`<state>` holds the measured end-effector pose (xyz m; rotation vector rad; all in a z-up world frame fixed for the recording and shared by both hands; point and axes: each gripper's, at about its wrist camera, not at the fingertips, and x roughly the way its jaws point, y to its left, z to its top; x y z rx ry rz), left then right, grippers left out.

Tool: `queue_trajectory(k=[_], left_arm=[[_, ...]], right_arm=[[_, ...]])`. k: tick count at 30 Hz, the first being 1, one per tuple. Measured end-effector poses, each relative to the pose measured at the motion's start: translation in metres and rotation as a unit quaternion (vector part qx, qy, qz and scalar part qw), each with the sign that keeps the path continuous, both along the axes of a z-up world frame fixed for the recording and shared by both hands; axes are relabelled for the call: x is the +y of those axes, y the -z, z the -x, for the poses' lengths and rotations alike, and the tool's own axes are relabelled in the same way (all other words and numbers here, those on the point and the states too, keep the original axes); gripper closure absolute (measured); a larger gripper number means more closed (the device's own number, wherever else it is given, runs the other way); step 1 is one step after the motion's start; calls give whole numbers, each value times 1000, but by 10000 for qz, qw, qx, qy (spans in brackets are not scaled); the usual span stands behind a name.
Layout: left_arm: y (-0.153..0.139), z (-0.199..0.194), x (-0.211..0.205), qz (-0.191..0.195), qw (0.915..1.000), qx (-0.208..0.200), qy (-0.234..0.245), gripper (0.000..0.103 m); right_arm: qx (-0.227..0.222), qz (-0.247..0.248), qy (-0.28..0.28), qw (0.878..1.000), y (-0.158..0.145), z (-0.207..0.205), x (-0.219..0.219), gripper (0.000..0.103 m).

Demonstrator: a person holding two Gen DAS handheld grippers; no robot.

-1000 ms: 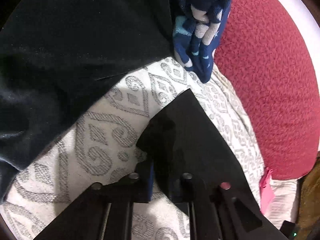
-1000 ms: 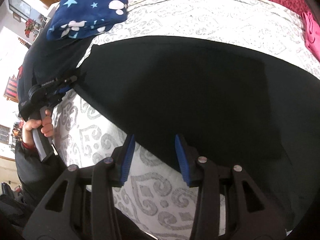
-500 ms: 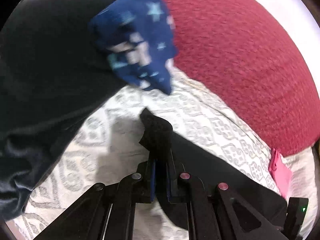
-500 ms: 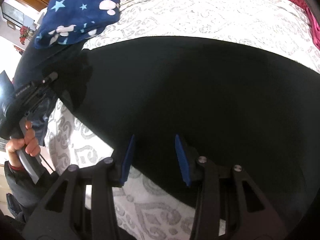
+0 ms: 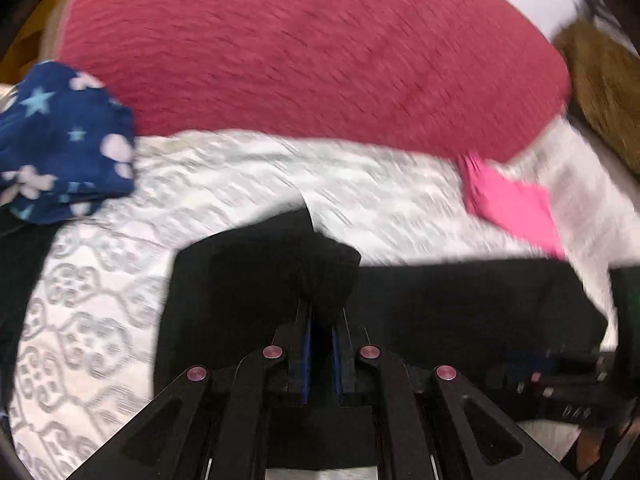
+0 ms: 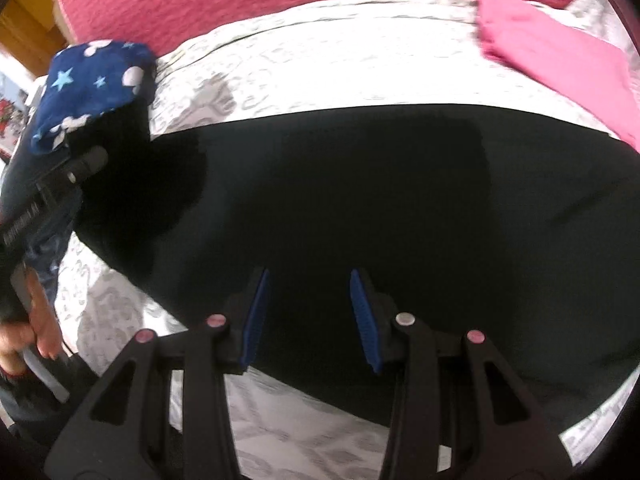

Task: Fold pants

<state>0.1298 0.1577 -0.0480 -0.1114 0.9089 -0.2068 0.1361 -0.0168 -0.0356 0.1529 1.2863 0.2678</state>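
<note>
The black pants [image 6: 360,200] lie spread across the white patterned bedspread [image 6: 304,60]. My left gripper [image 5: 320,320] is shut on an end of the pants [image 5: 320,276] and holds it lifted over the rest of the cloth. In the right wrist view the left gripper [image 6: 86,164] shows at the pants' left end. My right gripper [image 6: 308,312] is open, its blue pads [image 6: 256,312] just above the pants near their front edge, holding nothing.
A folded navy star-print cloth [image 5: 60,148] lies at the left, also seen in the right wrist view [image 6: 92,88]. A pink cloth [image 5: 516,204] lies at the right. A red blanket [image 5: 312,48] covers the far side of the bed.
My left gripper has swung right, carrying the pants' end over toward the middle. The right gripper has stayed open and moved forward over the pants.
</note>
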Motion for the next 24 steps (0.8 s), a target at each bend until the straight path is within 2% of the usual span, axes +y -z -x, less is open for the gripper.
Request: queue_trajectory(k=[6,12,14,16,18,19,22,24], left_arm=[[23,7,-26,-83,9993,291,209,96],[23,10,-19,117,9993,282,227,96],[24,13,-17,139,9990,319,274,89],[25,18,-11,135,9985,418,314,67],[25,26,-3,106,9986,429,274,54],[23,34,4,55,9992,349,210,52],[20,50,25,-191,9997,154,46,44],[21,60,39,-495,9987,-14,-69,40]], right_arm=[[-122,17,150,9998,-6,11,-12,59],[-59,-119,148,9998,-6,15,-12,59],[29,-312,143,9994,-5,13,-12,59],[139,-529,142,9984,-3,10,-9,59],[249,-670,124,9974,0,7,-4,55],[300,-707,116,9970,1,5,1,51],[414,-805,62,9959,3,-2,13,51],[561,-983,-2,9936,7,-9,24,51]])
